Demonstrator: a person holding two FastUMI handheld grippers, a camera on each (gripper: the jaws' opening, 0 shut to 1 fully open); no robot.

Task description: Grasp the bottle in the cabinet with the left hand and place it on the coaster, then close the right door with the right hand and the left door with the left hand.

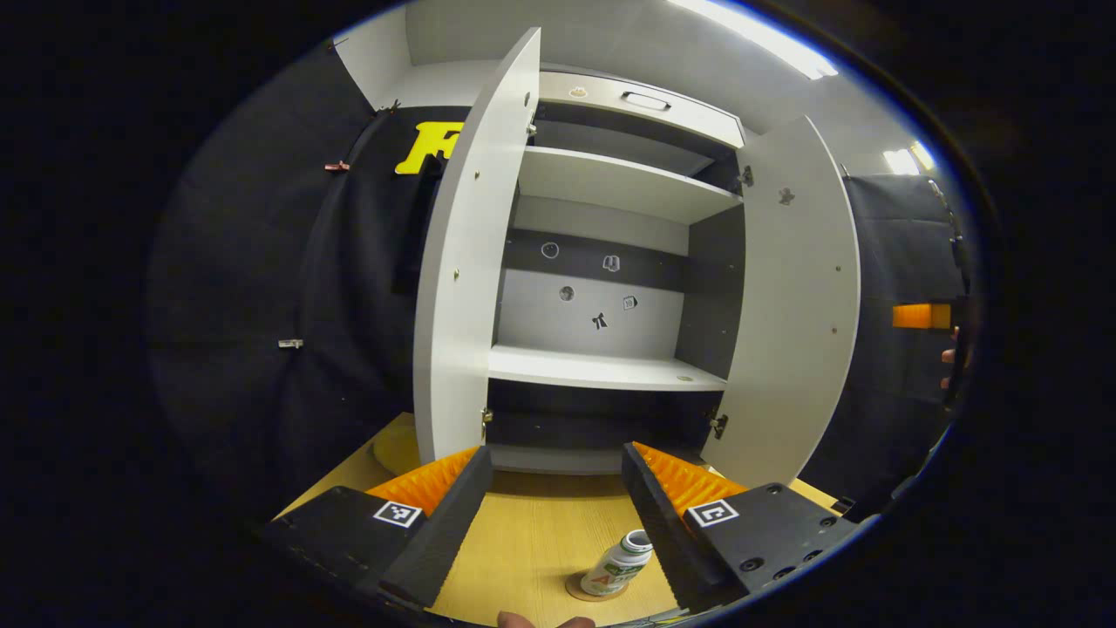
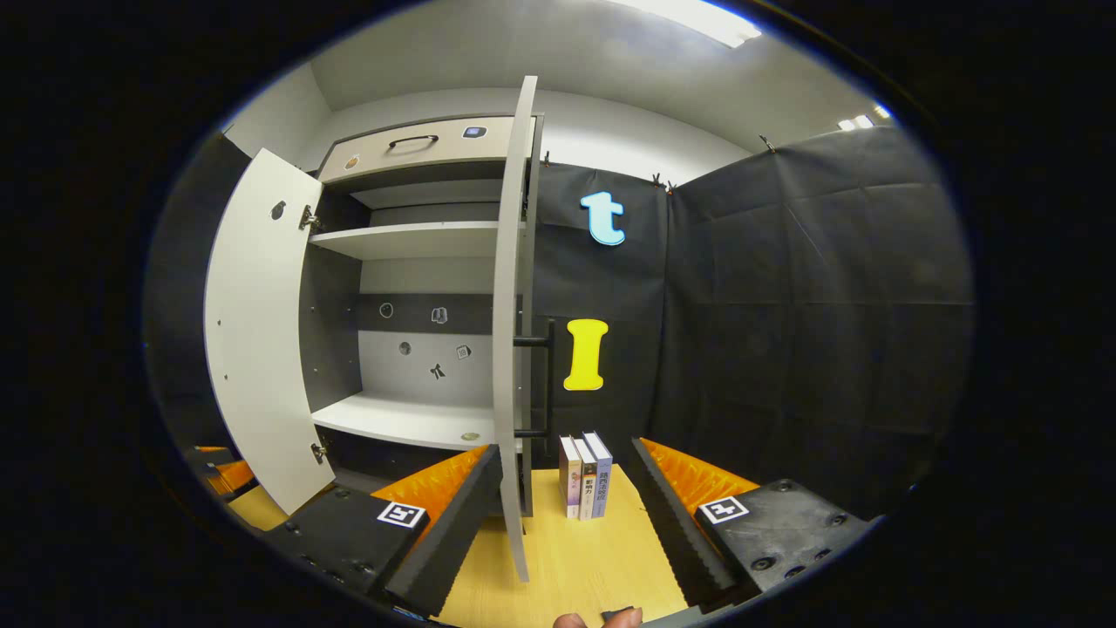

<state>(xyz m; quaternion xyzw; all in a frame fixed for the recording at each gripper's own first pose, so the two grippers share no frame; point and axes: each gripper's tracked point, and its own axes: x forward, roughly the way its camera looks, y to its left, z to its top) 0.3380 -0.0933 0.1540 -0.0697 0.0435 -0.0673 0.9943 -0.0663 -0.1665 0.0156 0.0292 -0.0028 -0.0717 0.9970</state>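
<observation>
A white bottle (image 1: 621,563) with a green label stands on a round coaster (image 1: 582,594) on the wooden table, low between the fingers of my left gripper (image 1: 554,455), close to the right-hand one. That gripper is open and holds nothing. Beyond it the grey cabinet (image 1: 602,366) has its left door (image 1: 462,288) and right door (image 1: 798,296) swung wide. In the right gripper view, the right door (image 2: 510,349) is edge-on, with its black handle (image 2: 547,384) on the far side. My right gripper (image 2: 565,449) is open, and the door's edge hangs between its fingers, near the left one.
Three books (image 2: 584,475) stand upright on the table (image 2: 575,558) just right of the right door. A pale round disc (image 1: 397,449) lies on the table behind the left door. Black cloth walls close the booth on both sides. A drawer (image 1: 641,103) tops the cabinet.
</observation>
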